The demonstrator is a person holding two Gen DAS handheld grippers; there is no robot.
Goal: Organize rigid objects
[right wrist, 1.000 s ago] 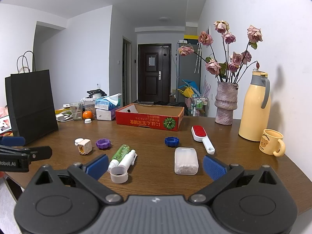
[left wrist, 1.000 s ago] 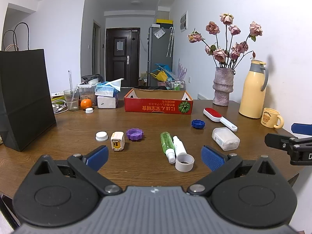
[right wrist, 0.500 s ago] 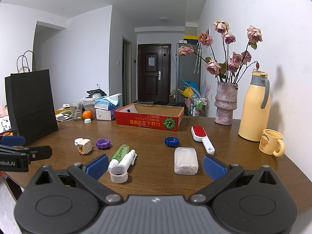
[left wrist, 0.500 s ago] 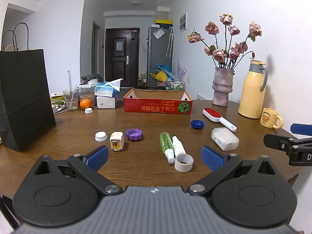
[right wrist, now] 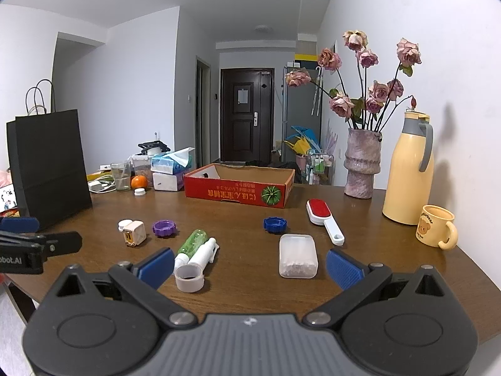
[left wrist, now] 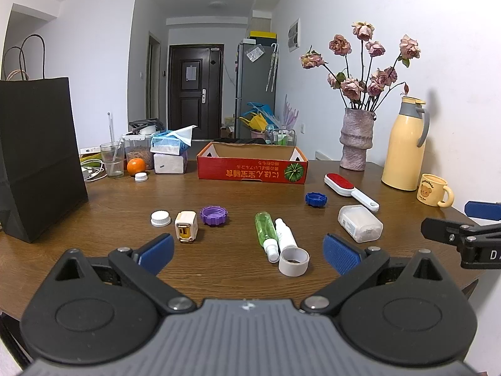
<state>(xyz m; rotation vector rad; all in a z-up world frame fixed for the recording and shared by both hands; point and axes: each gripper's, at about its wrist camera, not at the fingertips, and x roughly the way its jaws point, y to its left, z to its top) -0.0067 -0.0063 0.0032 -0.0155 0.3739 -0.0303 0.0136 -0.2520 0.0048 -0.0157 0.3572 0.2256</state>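
Small items lie on the brown table: a white cap (left wrist: pixel 160 218), a cream charger cube (left wrist: pixel 186 227), a purple lid (left wrist: pixel 213 215), a green spray bottle (left wrist: pixel 266 231), a white bottle (left wrist: pixel 285 235), a tape ring (left wrist: pixel 293 261), a blue lid (left wrist: pixel 316 199), a clear plastic case (left wrist: pixel 360 227) and a red lint brush (left wrist: pixel 347 189). An open red cardboard box (left wrist: pixel 252 163) stands behind them. My left gripper (left wrist: pixel 249 252) is open and empty, short of the bottles. My right gripper (right wrist: pixel 250 264) is open and empty, with the clear case (right wrist: pixel 297 259) between its fingers' span.
A black paper bag (left wrist: pixel 37 153) stands at the left. A vase of roses (left wrist: pixel 357 138), a yellow thermos (left wrist: pixel 405 147) and a yellow mug (left wrist: pixel 433 189) stand at the right. A glass, an orange (left wrist: pixel 136 165) and tissue boxes (left wrist: pixel 169 153) sit at the back left.
Both views have barely shifted. Both grippers stay open and no object has moved.
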